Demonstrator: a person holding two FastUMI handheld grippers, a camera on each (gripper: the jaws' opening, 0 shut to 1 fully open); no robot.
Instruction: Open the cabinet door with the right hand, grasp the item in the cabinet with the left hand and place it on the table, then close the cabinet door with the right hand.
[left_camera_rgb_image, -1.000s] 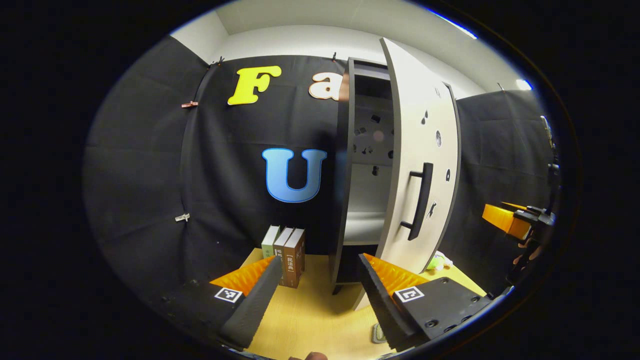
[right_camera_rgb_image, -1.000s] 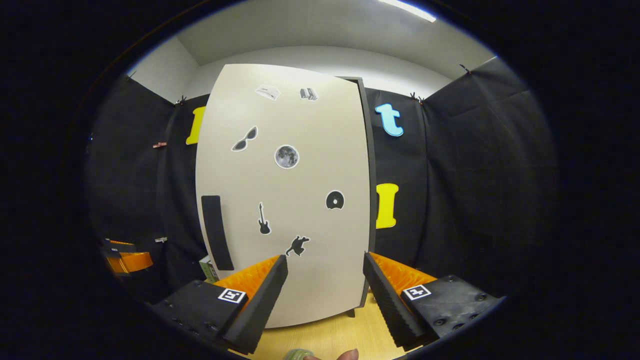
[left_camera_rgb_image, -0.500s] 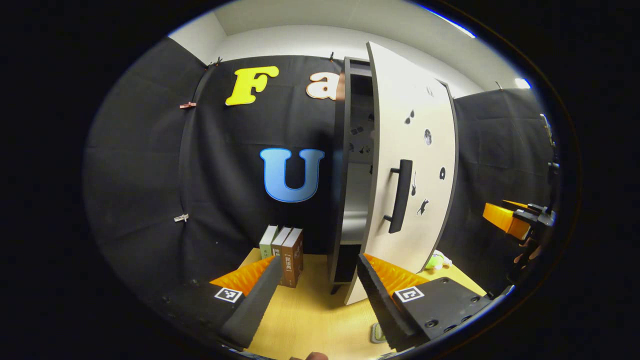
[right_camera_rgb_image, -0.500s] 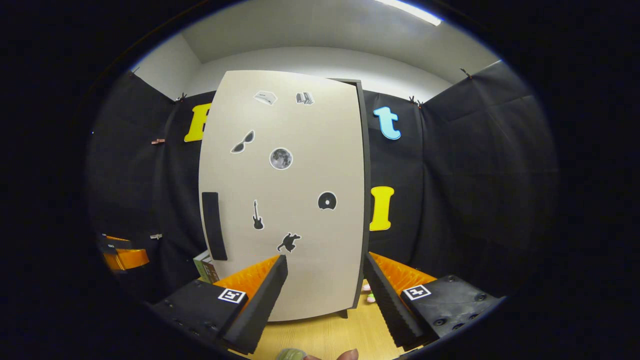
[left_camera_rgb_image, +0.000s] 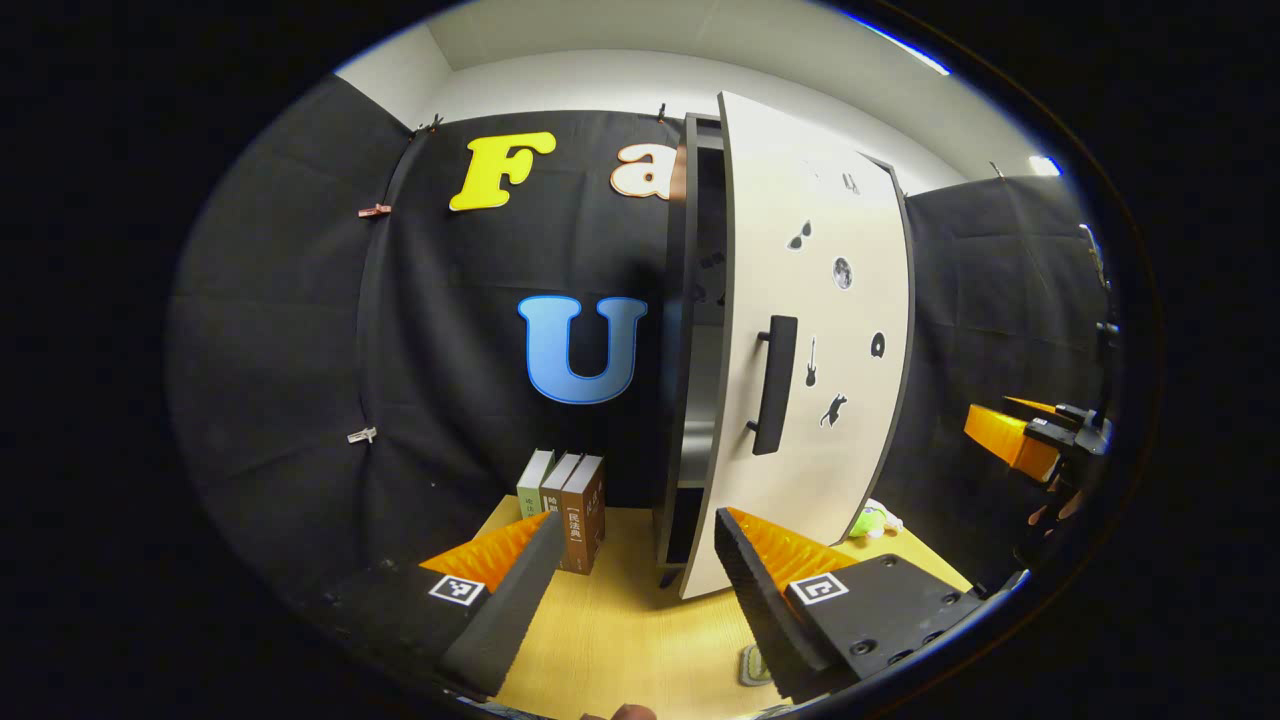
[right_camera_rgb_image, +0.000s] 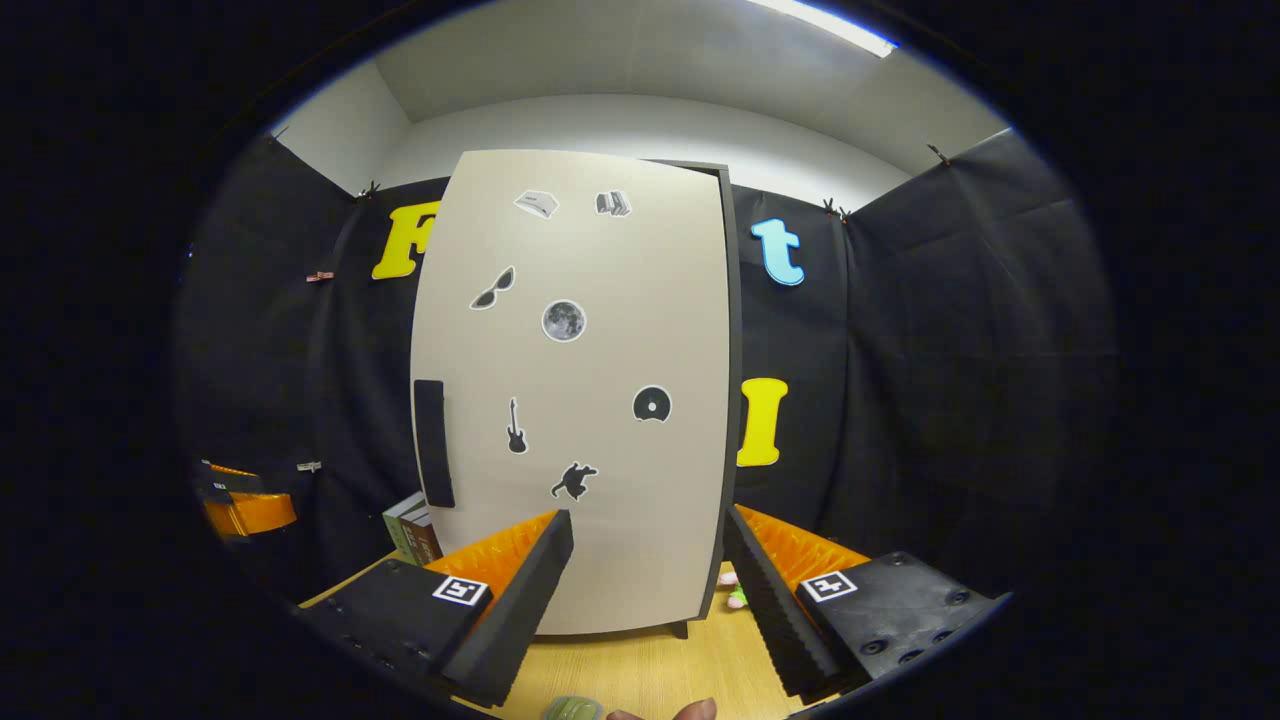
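The tall dark cabinet (left_camera_rgb_image: 682, 330) stands on the wooden table (left_camera_rgb_image: 620, 620), and its beige sticker-covered door (left_camera_rgb_image: 820, 300) is ajar by a narrow gap. A black handle (left_camera_rgb_image: 775, 385) sits on the door's free edge. A small green toy (left_camera_rgb_image: 872, 521) lies on the table to the right of the cabinet's foot; in the right gripper view the toy (right_camera_rgb_image: 735, 595) peeks out beside the door (right_camera_rgb_image: 600, 400). My left gripper (left_camera_rgb_image: 637, 520) is open and empty, low over the table. My right gripper (right_camera_rgb_image: 648, 518) is open in front of the door, apart from the handle (right_camera_rgb_image: 432, 442).
Three upright books (left_camera_rgb_image: 565, 505) stand left of the cabinet against the black cloth wall. In the left gripper view the right gripper (left_camera_rgb_image: 1020, 435) is held at the far right. The left gripper (right_camera_rgb_image: 245, 505) appears at the far left of the right gripper view.
The cabinet door has swung toward its frame, and the gap showing the shelves has shrunk to a slit. Both grippers stay open and nearly in place.
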